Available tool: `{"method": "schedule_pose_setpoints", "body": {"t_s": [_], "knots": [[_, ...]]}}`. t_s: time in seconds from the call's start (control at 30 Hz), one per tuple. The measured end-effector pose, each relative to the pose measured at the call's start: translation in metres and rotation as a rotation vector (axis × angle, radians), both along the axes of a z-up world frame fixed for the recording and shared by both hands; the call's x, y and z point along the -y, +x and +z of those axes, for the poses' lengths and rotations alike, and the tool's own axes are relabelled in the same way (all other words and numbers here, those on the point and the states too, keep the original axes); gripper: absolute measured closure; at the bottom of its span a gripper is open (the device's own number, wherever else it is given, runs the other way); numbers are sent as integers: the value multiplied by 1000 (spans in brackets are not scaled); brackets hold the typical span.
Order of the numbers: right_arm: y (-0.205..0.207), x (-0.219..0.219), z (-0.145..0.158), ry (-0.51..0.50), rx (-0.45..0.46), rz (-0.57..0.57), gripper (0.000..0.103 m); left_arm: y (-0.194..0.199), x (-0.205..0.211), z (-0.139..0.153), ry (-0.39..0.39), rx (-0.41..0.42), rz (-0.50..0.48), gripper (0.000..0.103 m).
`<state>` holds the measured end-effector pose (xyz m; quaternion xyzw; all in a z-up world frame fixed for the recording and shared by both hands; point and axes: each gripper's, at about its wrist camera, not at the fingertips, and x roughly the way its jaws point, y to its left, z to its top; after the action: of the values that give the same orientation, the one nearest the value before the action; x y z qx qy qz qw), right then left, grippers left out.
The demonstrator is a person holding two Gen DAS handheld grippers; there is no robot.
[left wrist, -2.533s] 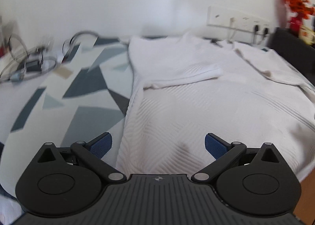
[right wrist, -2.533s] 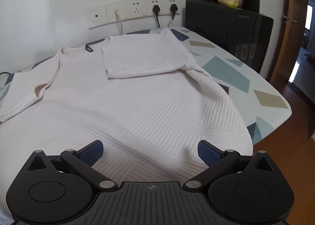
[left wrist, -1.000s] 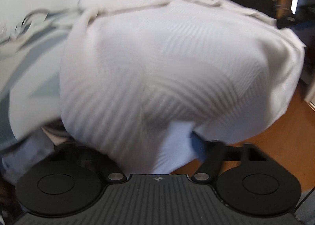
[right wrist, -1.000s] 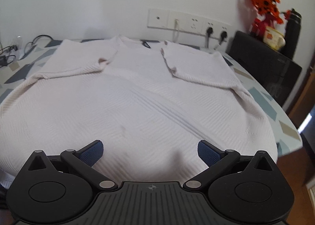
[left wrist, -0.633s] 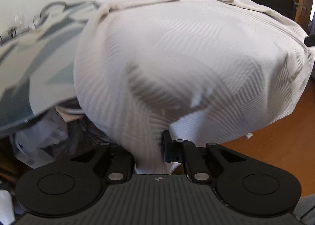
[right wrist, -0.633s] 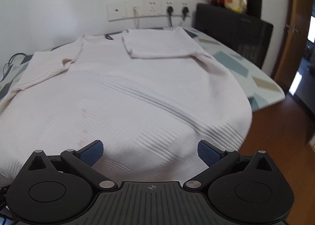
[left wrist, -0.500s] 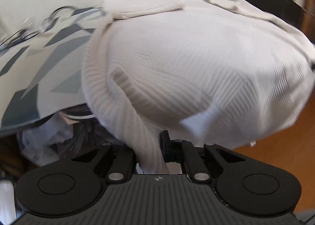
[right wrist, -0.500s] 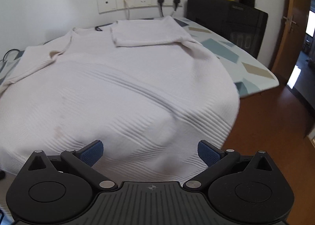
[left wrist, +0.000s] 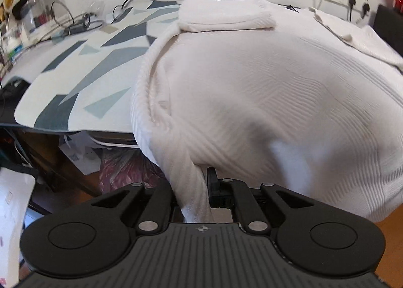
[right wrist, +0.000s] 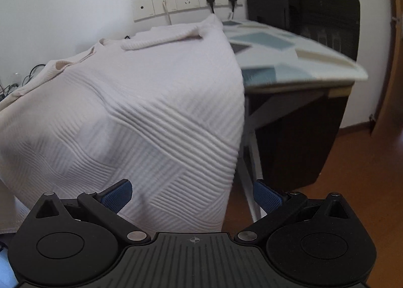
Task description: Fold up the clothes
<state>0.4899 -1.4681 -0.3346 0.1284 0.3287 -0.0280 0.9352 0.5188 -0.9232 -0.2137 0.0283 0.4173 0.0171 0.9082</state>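
Nearest in the left wrist view, the left claw [left wrist: 192,187] is pinched tight on a twisted bunch of the white sweater [left wrist: 264,91] at its lower left hem corner. In the right wrist view, the right claw [right wrist: 192,193] stands wide open with its blue pads [right wrist: 117,196] apart; the hanging right corner of the hem lies between them, and no pad appears to press on it, though blur makes that hard to be sure of.

Further out, the sweater covers most of the counter [left wrist: 83,61], its lower part draping over the near edge. At the far end both sleeves [left wrist: 226,19] lie folded in across the chest.

Risks, as I judge them: only one corner is gripped, so lifting now would drag the hem askew and could pull the folded sleeves out of place. The left grip holds a rope-like twist, not a flat edge, which may carry a crease into the fold. The right claw could close on one layer only, or miss the hem.

The left view alone shows the cables [left wrist: 75,23] and clutter at the far left of the counter. The right view alone shows the black appliance [right wrist: 302,8] on the counter's far right, the wall sockets [right wrist: 186,2] and the counter's leg [right wrist: 248,162].
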Motion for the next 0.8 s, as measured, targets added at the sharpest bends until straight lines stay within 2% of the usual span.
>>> {"method": "schedule_pose_setpoints", "body": {"t_s": [0.17,0.4,0.47,0.57,0.67,0.73,0.8], "knots": [[18,2,-30,27,17,78,1,-3,13,1,32,-14,17,95],[35,2,-30,11,90,235,2,-7,19,7,65,-11,16,95],[38,3,-34,45,78,249,10,-9,19,6,57,-10,25,95],[41,4,-38,122,61,235,16,-8,17,8,38,-4,33,97],[46,5,-38,176,70,232,13,-8,16,10,25,0,39,97],[49,1,-40,155,76,241,4,-8,17,9,34,1,33,97],[52,-4,-41,124,77,266,2,-7,17,7,36,2,28,97]]}}
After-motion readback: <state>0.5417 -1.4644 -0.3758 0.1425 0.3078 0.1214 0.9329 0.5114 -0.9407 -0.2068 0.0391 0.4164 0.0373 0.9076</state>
